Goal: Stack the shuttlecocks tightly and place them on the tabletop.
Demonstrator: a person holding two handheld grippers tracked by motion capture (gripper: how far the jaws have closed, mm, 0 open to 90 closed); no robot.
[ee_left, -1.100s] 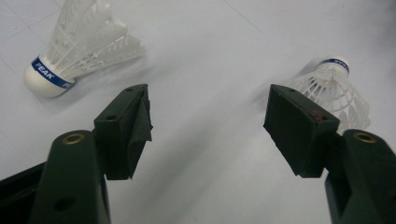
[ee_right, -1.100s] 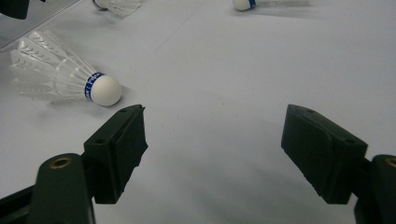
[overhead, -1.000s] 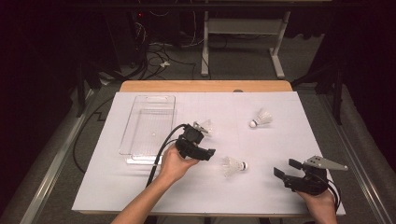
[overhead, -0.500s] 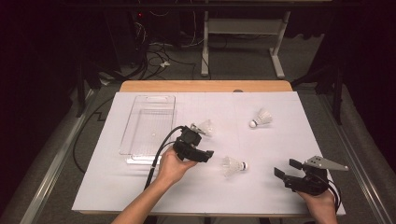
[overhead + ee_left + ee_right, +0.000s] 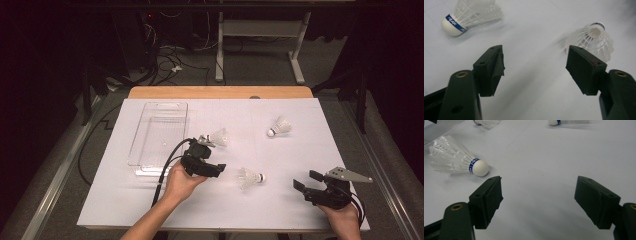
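Three white feather shuttlecocks lie on the white tabletop. One shuttlecock (image 5: 218, 137) rests just beyond my left gripper (image 5: 212, 159), which is open and empty; it appears up and to the left (image 5: 471, 13) of the jaws. The middle shuttlecock (image 5: 250, 177) lies between the grippers, partly behind my left gripper's (image 5: 536, 57) right-hand jaw (image 5: 594, 37) and left of my right gripper's jaws (image 5: 456, 160). The far shuttlecock (image 5: 280, 127) sits toward the back right. My right gripper (image 5: 306, 180) (image 5: 539, 187) hovers open near the front right edge, holding nothing.
A clear plastic tray (image 5: 157, 135) lies at the left of the table, just behind the left hand. The white sheet (image 5: 300, 150) covers the table, with a strip of wood at the far edge. A black cable (image 5: 167, 165) trails from the left gripper.
The left gripper has drawn back a little toward the person, away from the nearest shuttlecock, which stays on the table. The right gripper has not moved.
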